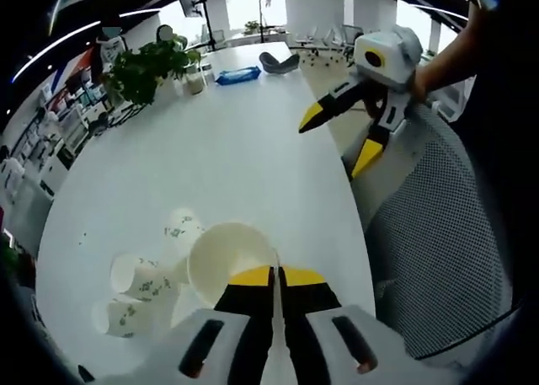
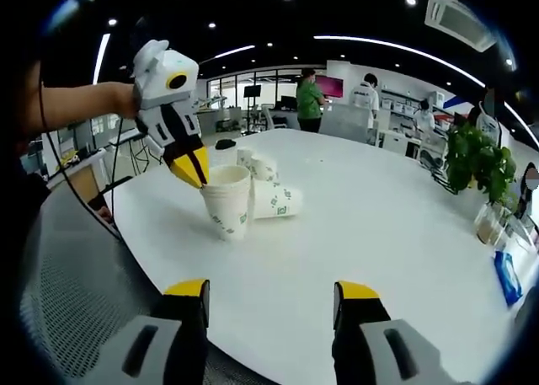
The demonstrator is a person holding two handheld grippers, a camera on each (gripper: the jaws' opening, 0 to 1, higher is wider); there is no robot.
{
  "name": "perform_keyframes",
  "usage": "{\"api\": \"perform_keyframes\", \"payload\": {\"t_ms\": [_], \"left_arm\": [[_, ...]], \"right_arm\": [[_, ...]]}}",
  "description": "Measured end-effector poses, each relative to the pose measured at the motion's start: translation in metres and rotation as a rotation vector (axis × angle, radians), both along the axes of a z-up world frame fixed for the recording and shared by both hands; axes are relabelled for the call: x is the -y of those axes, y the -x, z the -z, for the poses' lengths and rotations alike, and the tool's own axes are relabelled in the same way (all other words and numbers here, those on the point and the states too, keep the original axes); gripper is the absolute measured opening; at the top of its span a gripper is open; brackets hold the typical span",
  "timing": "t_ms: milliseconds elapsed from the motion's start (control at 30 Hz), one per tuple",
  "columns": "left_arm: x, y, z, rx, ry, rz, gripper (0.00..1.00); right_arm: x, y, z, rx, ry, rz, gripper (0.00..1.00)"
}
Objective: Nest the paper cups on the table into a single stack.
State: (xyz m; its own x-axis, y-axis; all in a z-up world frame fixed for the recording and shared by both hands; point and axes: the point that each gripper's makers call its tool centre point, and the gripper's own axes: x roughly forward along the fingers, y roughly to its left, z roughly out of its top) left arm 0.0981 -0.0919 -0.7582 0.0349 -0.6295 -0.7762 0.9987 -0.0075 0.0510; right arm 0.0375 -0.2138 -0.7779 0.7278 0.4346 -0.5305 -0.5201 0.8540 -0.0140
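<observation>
A white table point(image 2: 362, 233) holds an upright paper cup point(image 2: 227, 200), its rim pinched by the closed left gripper point(image 2: 192, 171) at ten o'clock. Toppled cups point(image 1: 139, 288) lie at eight o'clock in the left gripper view. The right gripper point(image 2: 274, 296), jaws wide and empty, hovers well apart; the right gripper view alone shows distant people point(image 2: 309, 98).

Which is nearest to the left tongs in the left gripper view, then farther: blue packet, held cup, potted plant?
1. Held cup, pinched at its rim by the left tongs.
2. Potted plant, far along the table's left edge.
3. Blue packet, slightly beyond, near the far end.
</observation>
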Motion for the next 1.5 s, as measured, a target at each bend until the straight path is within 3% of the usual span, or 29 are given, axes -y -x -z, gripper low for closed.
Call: {"api": "perform_keyframes", "payload": {"t_ms": [200, 367, 567, 633, 833, 1000, 1367, 1500], "left_arm": [[0.001, 0.003, -0.003, 0.001, 0.015, -0.003, 0.0], [0.004, 0.0, -0.017, 0.024, 0.092, -0.039, 0.11], [-0.005, -0.006, -0.033, 0.054, 0.177, -0.128, 0.21], [-0.009, -0.008, -0.039, 0.064, 0.216, -0.167, 0.27], [-0.023, -0.011, -0.054, 0.054, 0.324, -0.28, 0.4], [-0.037, -0.01, -0.061, 0.043, 0.386, -0.368, 0.49], [-0.076, -0.003, -0.068, 0.145, 0.473, -0.539, 0.76], [-0.086, 0.001, -0.068, 0.15, 0.494, -0.594, 0.77]], "right_arm": [[0.0, 0.0, -0.001, 0.002, -0.002, 0.005, 0.58], [0.001, -0.001, -0.001, 0.005, -0.002, 0.003, 0.59], [-0.001, 0.0, 0.002, 0.0, 0.007, -0.021, 0.62], [-0.003, -0.002, -0.006, 0.014, -0.037, -0.017, 0.63], [0.005, -0.01, -0.009, 0.016, -0.033, 0.003, 0.67], [-0.001, -0.014, -0.012, 0.029, 0.024, -0.08, 0.71], [-0.005, -0.048, -0.042, 0.109, 0.124, -0.229, 0.74], [-0.005, -0.064, -0.055, 0.133, 0.154, -0.264, 0.74]]}}
